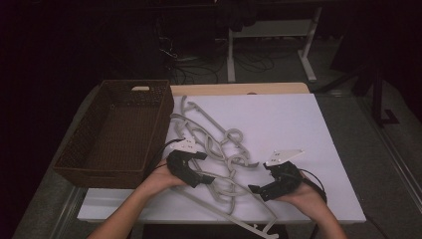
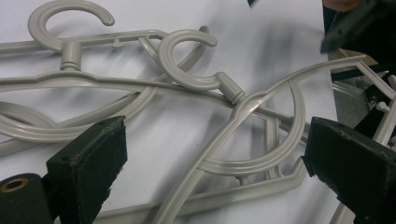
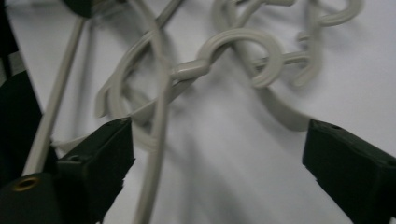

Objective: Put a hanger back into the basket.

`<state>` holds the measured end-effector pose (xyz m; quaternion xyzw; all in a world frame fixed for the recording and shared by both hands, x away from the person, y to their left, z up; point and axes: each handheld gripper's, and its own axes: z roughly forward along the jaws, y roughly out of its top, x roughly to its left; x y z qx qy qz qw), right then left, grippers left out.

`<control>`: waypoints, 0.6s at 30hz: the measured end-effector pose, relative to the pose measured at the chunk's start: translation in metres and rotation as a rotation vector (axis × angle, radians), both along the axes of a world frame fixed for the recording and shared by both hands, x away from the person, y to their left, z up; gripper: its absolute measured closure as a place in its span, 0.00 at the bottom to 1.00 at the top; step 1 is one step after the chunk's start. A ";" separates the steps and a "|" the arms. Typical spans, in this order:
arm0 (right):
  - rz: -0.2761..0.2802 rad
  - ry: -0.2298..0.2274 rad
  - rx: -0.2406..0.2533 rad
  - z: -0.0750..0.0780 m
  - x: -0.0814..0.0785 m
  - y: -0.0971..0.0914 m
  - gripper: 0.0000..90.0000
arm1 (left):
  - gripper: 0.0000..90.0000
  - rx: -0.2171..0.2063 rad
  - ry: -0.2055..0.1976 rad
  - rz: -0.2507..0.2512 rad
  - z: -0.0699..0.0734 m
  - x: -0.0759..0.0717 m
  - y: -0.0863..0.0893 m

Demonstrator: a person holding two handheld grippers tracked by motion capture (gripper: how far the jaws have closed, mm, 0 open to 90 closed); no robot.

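Note:
A tangle of several pale grey plastic hangers lies on the white tabletop, and one long hanger reaches past the front edge. My left gripper hovers over the pile's left side, pointing right, jaws open. In the left gripper view its pads stand wide apart over crossed hanger arms and a hook, touching none. My right gripper sits at the pile's right side, pointing left, jaws open. In the right gripper view a thin hanger bar runs just beside its left pad, with a hook beyond.
A brown wicker basket, with nothing visible inside, stands at the table's left, touching the pile's side. Bare white surface stretches to the right of the hangers. Behind the table, white desk legs and cables stand on the dark floor.

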<state>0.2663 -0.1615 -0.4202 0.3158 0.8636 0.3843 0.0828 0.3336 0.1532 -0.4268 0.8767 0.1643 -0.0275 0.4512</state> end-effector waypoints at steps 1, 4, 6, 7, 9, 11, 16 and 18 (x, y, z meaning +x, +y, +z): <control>0.006 0.007 -0.001 0.000 -0.001 0.001 0.13 | 0.06 -0.002 0.001 0.000 0.000 0.000 0.000; 0.030 0.035 0.005 -0.004 -0.005 0.007 0.18 | 0.06 -0.004 0.005 0.003 0.000 0.000 0.000; 0.050 0.055 -0.001 -0.007 -0.007 0.011 0.23 | 0.06 -0.006 0.006 0.003 0.000 0.000 0.000; 0.063 0.065 -0.008 -0.008 -0.007 0.013 0.27 | 0.06 -0.007 0.005 0.002 0.000 0.000 0.000; 0.086 0.090 -0.007 -0.011 -0.007 0.016 0.34 | 0.06 -0.007 0.005 0.001 0.000 0.000 0.000; 0.108 0.112 -0.006 -0.013 -0.007 0.017 0.41 | 0.06 -0.006 0.005 0.001 0.000 0.000 0.000; 0.142 0.148 -0.041 -0.019 -0.007 0.020 0.55 | 0.06 -0.007 0.008 0.003 -0.001 0.000 0.000; 0.148 0.159 -0.059 -0.022 -0.007 0.021 0.62 | 0.06 -0.007 0.007 0.001 0.000 0.000 0.000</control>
